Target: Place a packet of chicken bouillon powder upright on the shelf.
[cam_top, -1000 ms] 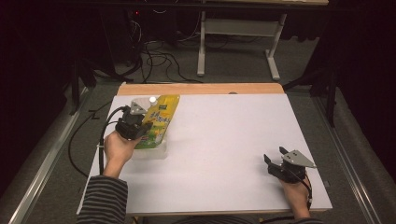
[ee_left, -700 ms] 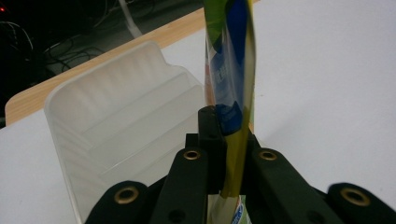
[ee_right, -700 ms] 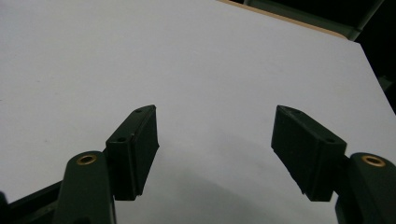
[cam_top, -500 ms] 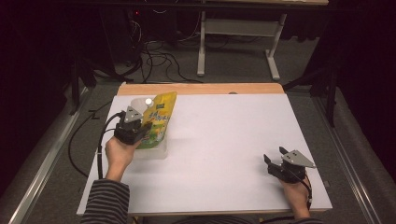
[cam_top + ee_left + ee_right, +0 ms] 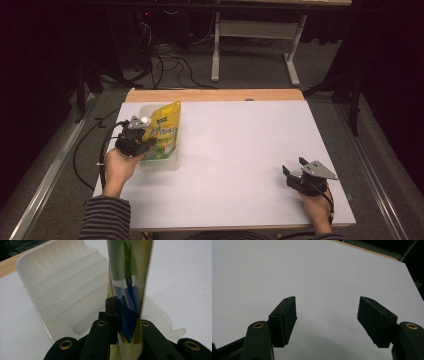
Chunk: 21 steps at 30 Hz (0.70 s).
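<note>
left gripper (image 5: 142, 142) pinches the yellow pouch (image 5: 162, 131), seemingly over the clear tray (image 5: 62, 287); right gripper (image 5: 327, 320) rests wide.

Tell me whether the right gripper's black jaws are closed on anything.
No, in the right gripper view the right gripper has its jaws spread wide apart with just the bare white tabletop between them.

Left hand-held gripper (image 5: 142, 141) clamped; right hand-held gripper (image 5: 295, 171) (resting) spread wide.
</note>
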Tool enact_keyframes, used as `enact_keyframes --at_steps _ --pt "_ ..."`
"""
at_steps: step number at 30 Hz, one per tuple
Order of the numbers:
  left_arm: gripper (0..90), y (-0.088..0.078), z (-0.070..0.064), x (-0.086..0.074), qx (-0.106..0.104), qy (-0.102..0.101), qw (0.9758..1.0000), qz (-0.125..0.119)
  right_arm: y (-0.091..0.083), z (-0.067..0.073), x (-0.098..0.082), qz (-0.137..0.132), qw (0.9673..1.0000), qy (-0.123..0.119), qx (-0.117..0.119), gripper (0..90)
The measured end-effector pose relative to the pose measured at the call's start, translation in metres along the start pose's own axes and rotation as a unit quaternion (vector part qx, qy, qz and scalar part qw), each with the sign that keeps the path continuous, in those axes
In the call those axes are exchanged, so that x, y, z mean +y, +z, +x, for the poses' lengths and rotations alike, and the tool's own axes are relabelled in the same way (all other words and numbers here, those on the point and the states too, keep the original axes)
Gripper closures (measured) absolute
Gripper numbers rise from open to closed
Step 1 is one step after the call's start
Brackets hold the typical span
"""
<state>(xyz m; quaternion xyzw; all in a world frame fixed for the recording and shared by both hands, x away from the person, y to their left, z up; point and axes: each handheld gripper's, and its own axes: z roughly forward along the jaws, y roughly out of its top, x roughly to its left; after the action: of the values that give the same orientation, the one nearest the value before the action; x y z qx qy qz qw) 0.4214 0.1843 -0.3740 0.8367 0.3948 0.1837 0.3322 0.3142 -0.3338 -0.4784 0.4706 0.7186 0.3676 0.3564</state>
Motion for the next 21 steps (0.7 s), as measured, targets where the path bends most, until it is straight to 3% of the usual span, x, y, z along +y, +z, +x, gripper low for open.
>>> enact_keyframes --at_steps 2,4,7,12,14,17,21 --pt "87.5 0.000 -0.001 0.000 0.008 0.004 1.0000 -0.001 0.000 0.000 0.000 0.000 1.0000 -0.001 0.000 32.4" --pt "88.2 0.001 -0.003 -0.004 0.004 0.008 0.9995 -0.030 0.000 0.000 0.000 0.000 1.0000 0.000 0.001 32.4" --pt "88.4 0.003 -0.006 -0.005 0.009 0.012 0.9987 -0.048 0.000 0.000 0.000 0.001 1.0000 -0.001 0.000 32.4" --pt "88.6 0.006 -0.011 -0.003 0.019 0.025 0.9975 -0.064 0.000 0.000 0.000 0.002 1.0000 -0.001 0.000 32.4" --pt "88.6 0.007 -0.012 -0.004 0.025 0.026 0.9970 -0.069 0.000 0.000 0.000 0.002 1.0000 -0.002 0.000 32.4" --pt "88.5 0.009 -0.008 -0.010 0.024 0.011 0.9958 -0.087 0.000 0.000 0.000 0.003 1.0000 -0.001 0.000 32.4" --pt "88.1 0.006 -0.005 -0.015 0.022 0.010 0.9972 -0.071 0.000 0.000 0.000 0.004 1.0000 -0.002 0.000 32.4"
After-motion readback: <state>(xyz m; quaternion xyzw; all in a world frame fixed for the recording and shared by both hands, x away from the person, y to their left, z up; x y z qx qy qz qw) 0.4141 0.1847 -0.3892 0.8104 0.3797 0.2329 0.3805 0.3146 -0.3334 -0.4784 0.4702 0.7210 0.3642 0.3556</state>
